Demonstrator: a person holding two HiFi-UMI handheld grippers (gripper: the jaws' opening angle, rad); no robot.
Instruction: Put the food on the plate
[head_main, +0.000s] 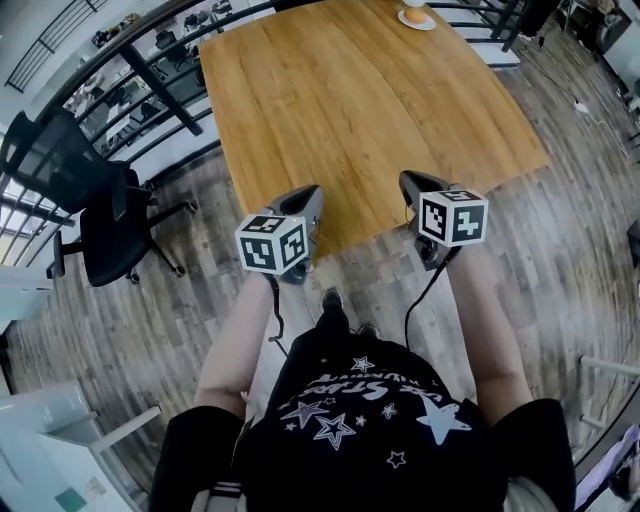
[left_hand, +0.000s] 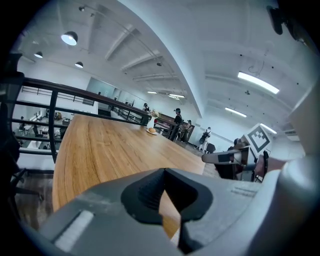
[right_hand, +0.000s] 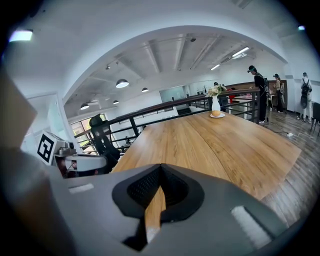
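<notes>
Both grippers hang side by side at the near edge of the wooden table (head_main: 350, 100), tips just over the wood and pointing along its length. The left gripper (left_hand: 164, 172) has its 2 jaws closed tip to tip with nothing between them; only a sliver of tabletop shows through the gap behind the tips. The right gripper (right_hand: 160, 167) is likewise fully closed and holds nothing.

The food (right_hand: 216, 113), a small round bun-like piece, sits on a white plate (right_hand: 217, 116) at the far end of the table, toward its right-hand side in the head view, with a white vase (right_hand: 215, 104) of flowers just behind it. Plate and grippers are well apart: a long, unbroken run of wood lies between them.

A dark railing (head_main: 150, 85) runs along the table's left side and round its far end, near the edge there. A black office chair (head_main: 100, 215) stands on the plank floor (head_main: 560, 250) to the left of the near corner, apart from the table and from the left gripper. On the right side the table edge drops to open floor, and the near-right corner stands off to the right of the right gripper. Several people stand in the background beyond the far end.
</notes>
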